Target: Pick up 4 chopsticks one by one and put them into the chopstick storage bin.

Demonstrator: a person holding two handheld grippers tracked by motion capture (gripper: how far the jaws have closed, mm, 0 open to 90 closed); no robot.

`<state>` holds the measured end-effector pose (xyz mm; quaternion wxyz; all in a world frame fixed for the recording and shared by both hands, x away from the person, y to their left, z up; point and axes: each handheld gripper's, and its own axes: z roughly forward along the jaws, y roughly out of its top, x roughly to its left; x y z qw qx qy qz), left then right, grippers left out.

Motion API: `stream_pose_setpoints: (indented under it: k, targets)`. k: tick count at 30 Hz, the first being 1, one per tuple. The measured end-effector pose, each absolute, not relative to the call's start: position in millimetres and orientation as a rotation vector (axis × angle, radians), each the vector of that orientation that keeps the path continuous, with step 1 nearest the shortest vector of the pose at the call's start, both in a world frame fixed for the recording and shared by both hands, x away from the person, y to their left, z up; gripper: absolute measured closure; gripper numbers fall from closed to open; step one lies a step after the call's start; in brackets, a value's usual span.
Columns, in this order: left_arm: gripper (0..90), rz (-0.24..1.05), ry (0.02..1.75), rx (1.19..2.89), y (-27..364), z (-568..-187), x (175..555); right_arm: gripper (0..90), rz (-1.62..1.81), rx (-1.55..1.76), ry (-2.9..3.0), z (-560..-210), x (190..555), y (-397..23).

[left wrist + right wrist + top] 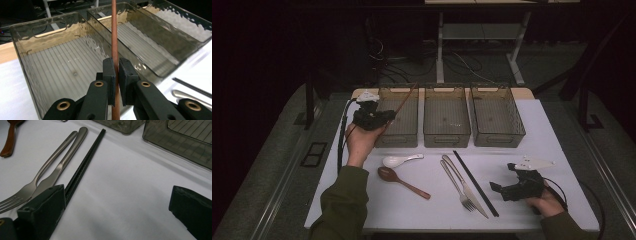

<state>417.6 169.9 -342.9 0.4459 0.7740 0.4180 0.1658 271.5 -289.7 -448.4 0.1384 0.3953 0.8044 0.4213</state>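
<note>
Chopstick [114, 37], reddish-brown and thin, stands clamped between the pads of the left gripper [117, 75], whose jaws are closed tight on it. In the high view the left gripper [373, 117] holds it slanting up over the left bin [404, 135], the nearest of three smoky translucent bins at the far edge of the table; the middle bin [447, 132] and right bin [502, 135] sit just beside it in a row. All three look bare inside, as far as the ribbed floors show, so the sorting seems barely begun: I judge this chopstick to be the first piece on its way in, not yet released.

Left on the table are a white ceramic spoon [399, 160], a brown wooden spoon [402, 181], a steel fork [458, 182] and steel knife [469, 192] lying side by side and touching, and black chopsticks [476, 182] just right of them. The right gripper [504, 191] rests low near the front right corner with its jaws wide apart and nothing between them; in the right gripper view the black chopsticks [85, 162] run just beside one jaw.

The table [542, 135] has a plain white top with a wooden strip showing behind the bins. The room is dim, with grey carpet, cables on the floor and the legs of another desk behind.
</note>
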Motion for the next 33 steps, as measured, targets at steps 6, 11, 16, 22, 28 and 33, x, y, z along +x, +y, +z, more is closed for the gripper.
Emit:
stream_pose_setpoints:
  k: [6,11,16,22,28,33]
  targets:
    - [83.3,0.415,1.054,1.904,165,-344,442,0.6,1.221,1.140,2.326,-448,272,-290]
    - [83.3,0.437,1.063,1.924,164,-347,459,0.6,1.227,1.136,2.325,-448,272,-290]
    - [83.3,0.456,1.098,1.932,166,-352,474,0.6,1.230,1.140,2.322,-447,272,-290]
    - [83.2,0.450,1.151,1.946,170,-365,485,0.7,1.227,1.139,2.325,-448,273,-290]
    - [83.2,0.425,1.221,1.984,171,-378,492,0.6,1.227,1.141,2.325,-448,273,-290]
    - [83.2,0.417,1.257,2.011,168,-384,494,0.7,1.227,1.142,2.326,-448,273,-290]
